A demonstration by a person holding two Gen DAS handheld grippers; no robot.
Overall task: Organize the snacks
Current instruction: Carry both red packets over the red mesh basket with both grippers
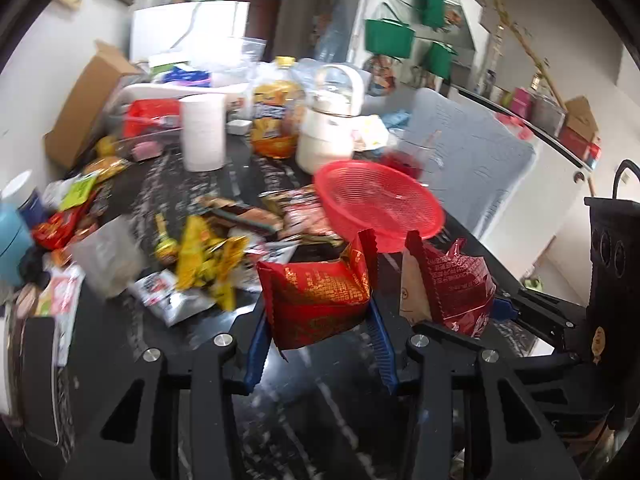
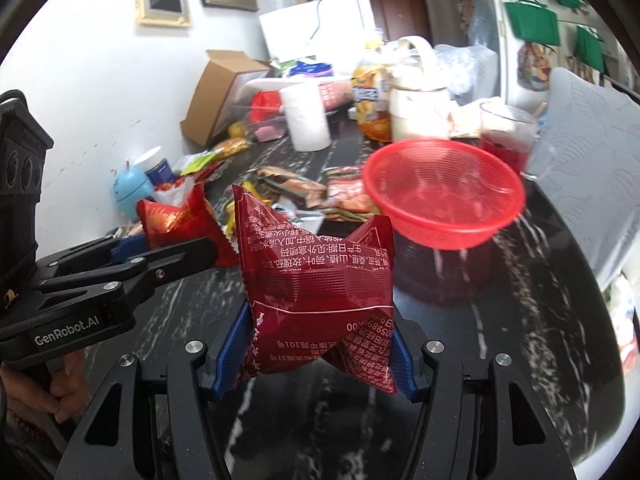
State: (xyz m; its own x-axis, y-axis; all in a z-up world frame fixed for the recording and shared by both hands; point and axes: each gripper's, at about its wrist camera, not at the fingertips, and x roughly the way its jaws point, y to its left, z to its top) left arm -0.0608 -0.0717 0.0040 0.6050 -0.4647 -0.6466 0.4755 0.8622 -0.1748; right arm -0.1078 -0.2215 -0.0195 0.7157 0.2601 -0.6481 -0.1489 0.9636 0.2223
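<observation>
Far left on the dark marbled surface [image 1: 132,328]: a blue round container [image 2: 130,190] w/ a white-lidded jar [image 2: 158,164] just beside it, near the wall. A tan cardboard box [image 1: 86,104] leans open behind them. Next over, a loose pile of snack packets [image 1: 208,264], mostly yellow, silver & brown wrappers, lying flat and overlapping; details blurred.

Behind the pile stands a white paper roll [image 1: 203,132], upright. Right of it an orange juice bottle [image 1: 276,116] w/ yellow cap, then a cream jug [image 1: 326,136] w/ a white looped handle, touching or nearly so, can't tell which.

Mid-frame: left tool [image 1: 320,344] is clamped on a red-gold snack pack [image 1: 318,300], blue pads pressing both sides, pack held off the surface. Right of it, right tool [image 2: 318,350] grips a dark red snack pack [image 2: 316,280] the same way, pack pinched at its waist and standing tall between the pads. In the right-wrist view a hand [image 2: 60,384] shows under the left tool's handle.

Beyond both packs, slightly right: a red mesh basket [image 1: 384,232], near the surface's edge. A glass mug [image 2: 506,140] w/ red liquid sits just behind it. Far right, a pale grey chair back [image 1: 472,160] and green bags [image 1: 390,38] hanging on the wall.
</observation>
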